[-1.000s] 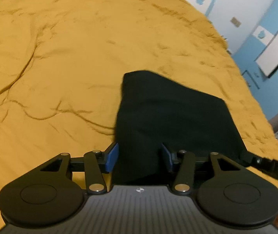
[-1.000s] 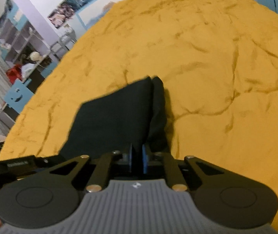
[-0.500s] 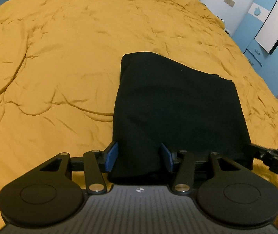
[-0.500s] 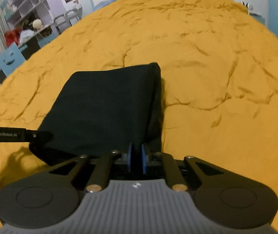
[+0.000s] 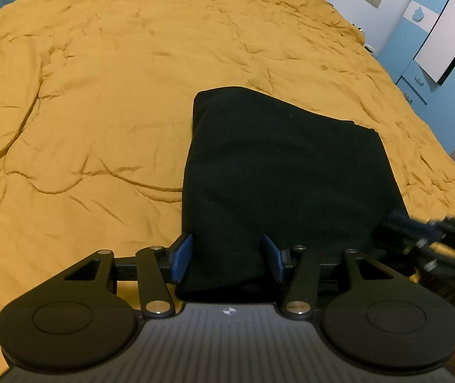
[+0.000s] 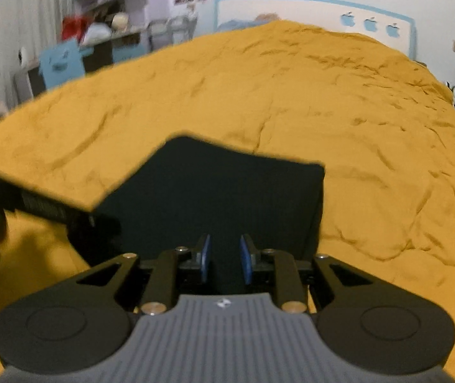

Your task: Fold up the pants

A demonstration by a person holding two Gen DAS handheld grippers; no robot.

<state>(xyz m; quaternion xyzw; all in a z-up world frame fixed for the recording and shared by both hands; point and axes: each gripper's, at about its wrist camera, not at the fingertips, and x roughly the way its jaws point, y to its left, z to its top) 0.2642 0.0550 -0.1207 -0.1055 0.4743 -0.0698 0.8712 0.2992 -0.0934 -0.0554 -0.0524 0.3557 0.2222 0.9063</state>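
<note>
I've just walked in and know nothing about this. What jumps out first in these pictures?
A big mustard-yellow bedspread fills nearly everything. On it, close to the cameras, lies a pair of black pants folded into a neat rectangle. Just in front sit the blue-padded left gripper and right gripper, whose jaws are opening.

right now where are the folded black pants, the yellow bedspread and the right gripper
folded black pants (image 5: 285,175): left wrist view, middle of the top layer
yellow bedspread (image 5: 100,111): left wrist view, bare wrinkled stretch left of the pants
right gripper (image 6: 226,260): right wrist view, gap midway between its blue-padded tips, jaws opening over the pants' edge
</note>
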